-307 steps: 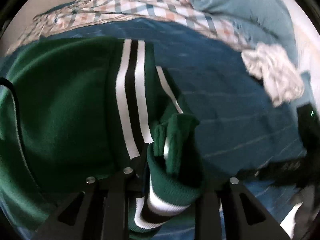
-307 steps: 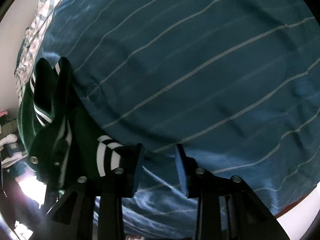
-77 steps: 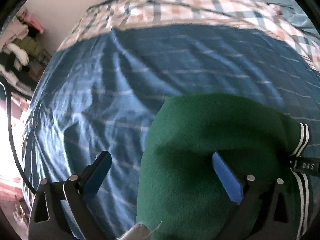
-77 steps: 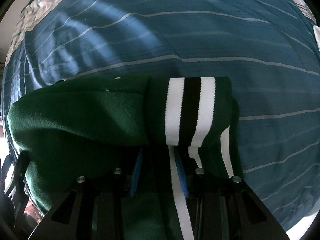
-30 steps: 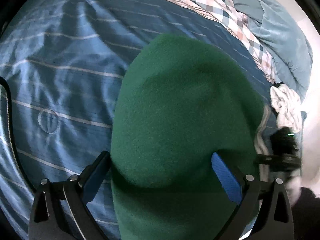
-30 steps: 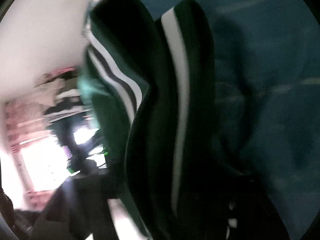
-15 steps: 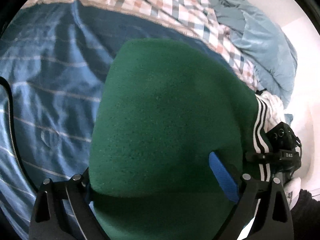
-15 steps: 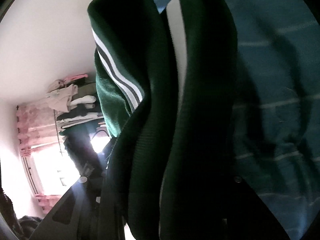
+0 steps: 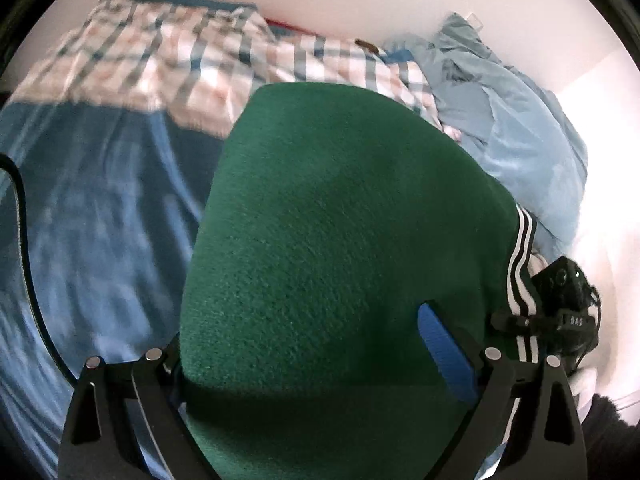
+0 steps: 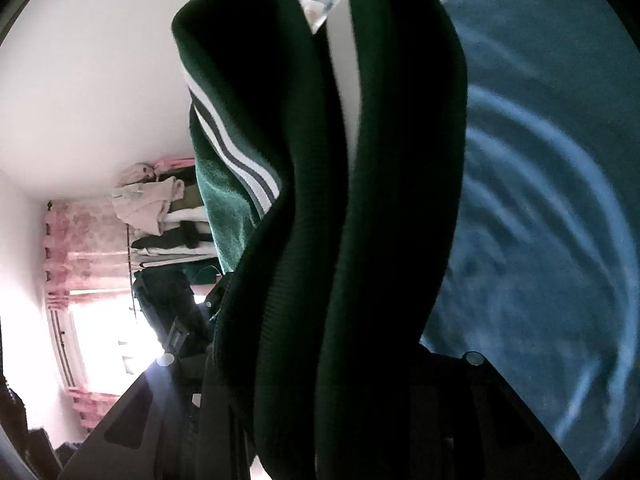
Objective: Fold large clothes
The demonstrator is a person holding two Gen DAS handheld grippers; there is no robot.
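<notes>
Nearest the lens in the left wrist view, the left gripper (image 9: 308,344) stood with its two fingers spread wide, the folded green garment (image 9: 336,248) bulging up between them and covering most of the lower frame; the left finger's blue pad was buried behind the fleece, and only the right one (image 9: 444,344) showed. Whether the fabric lay on the fingers or was merely cradled between them could not be made out. At the garment's right edge the white and black stripes (image 9: 520,264) ran down beside the right gripper (image 9: 560,300), seen here as a dark block with its fingers hidden by cloth. In the right wrist view the garment (image 10: 360,240) rose straight up from the bottom in two thick dark folds that hid both fingers of that gripper (image 10: 320,380); the fabric came out from where its fingers met, so it appeared clamped on the garment, though the pads themselves were out of sight. Beyond the garment lay the blue striped bedcover (image 9: 100,216), smeared by blur, then the checked blanket (image 9: 180,64) and a crumpled light blue quilt (image 9: 520,132) against the white wall (image 9: 360,4). Farthest off, in the right wrist view, hung clothes (image 10: 160,216) and a pink curtain (image 10: 68,240) beside a glaring window whose detail was washed out.
</notes>
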